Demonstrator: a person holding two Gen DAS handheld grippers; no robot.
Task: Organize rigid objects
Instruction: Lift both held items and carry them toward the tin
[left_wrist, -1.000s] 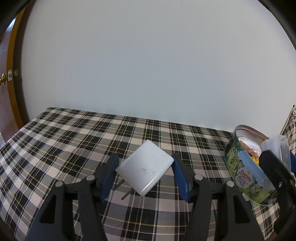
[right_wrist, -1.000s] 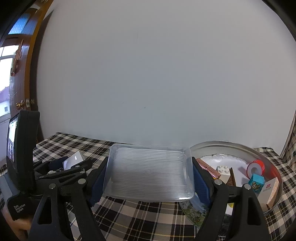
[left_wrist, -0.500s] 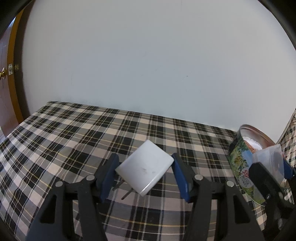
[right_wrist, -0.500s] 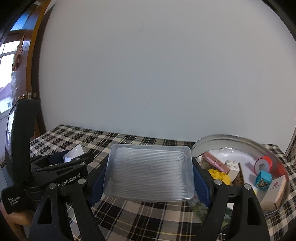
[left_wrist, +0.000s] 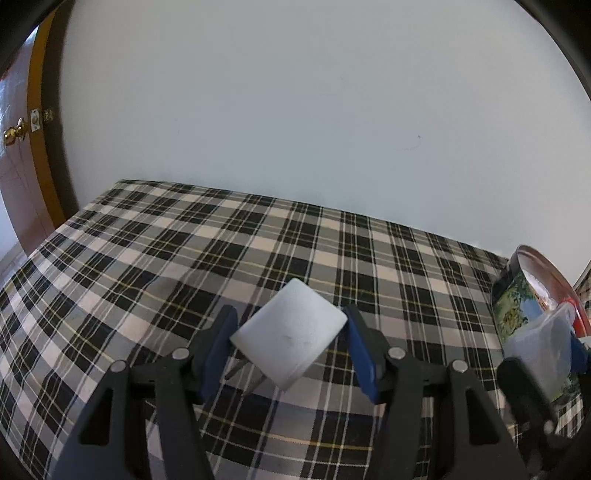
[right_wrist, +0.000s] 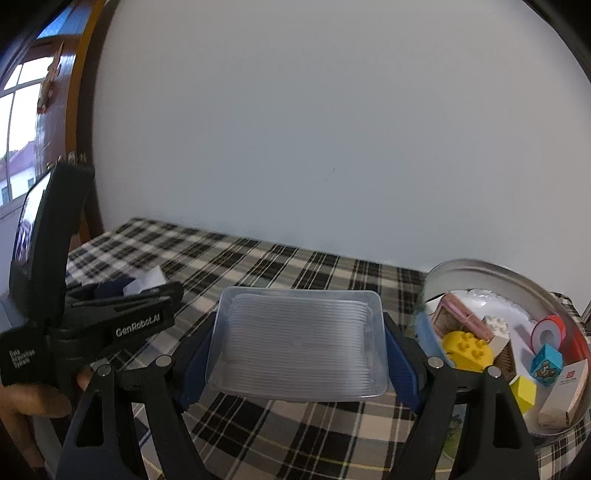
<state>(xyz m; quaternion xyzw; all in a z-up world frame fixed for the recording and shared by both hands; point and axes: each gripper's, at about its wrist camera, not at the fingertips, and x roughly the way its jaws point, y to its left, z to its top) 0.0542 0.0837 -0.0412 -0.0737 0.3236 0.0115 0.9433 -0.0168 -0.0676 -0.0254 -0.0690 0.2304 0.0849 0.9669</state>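
Note:
My left gripper (left_wrist: 290, 341) is shut on a white plug adapter (left_wrist: 290, 338), held tilted above the plaid tablecloth (left_wrist: 221, 258) with its metal prongs pointing down. My right gripper (right_wrist: 299, 343) is shut on a clear ribbed plastic container (right_wrist: 299, 341), held above the cloth just left of the round cookie tin (right_wrist: 554, 295). The tin also shows at the right edge of the left wrist view (left_wrist: 517, 306). It holds several small items, among them a yellow brick (right_wrist: 467, 349), a blue cube (right_wrist: 546, 363) and a red tape roll (right_wrist: 548, 330).
A white wall (left_wrist: 295, 110) runs behind the table. A brown door with a brass knob (left_wrist: 14, 134) stands at the far left. The left gripper's body (right_wrist: 92, 317) fills the left of the right wrist view.
Both grippers keep their grip and have drawn back a little. The tin has slid toward the right edge in the left wrist view. More of the tin's contents show in the right wrist view.

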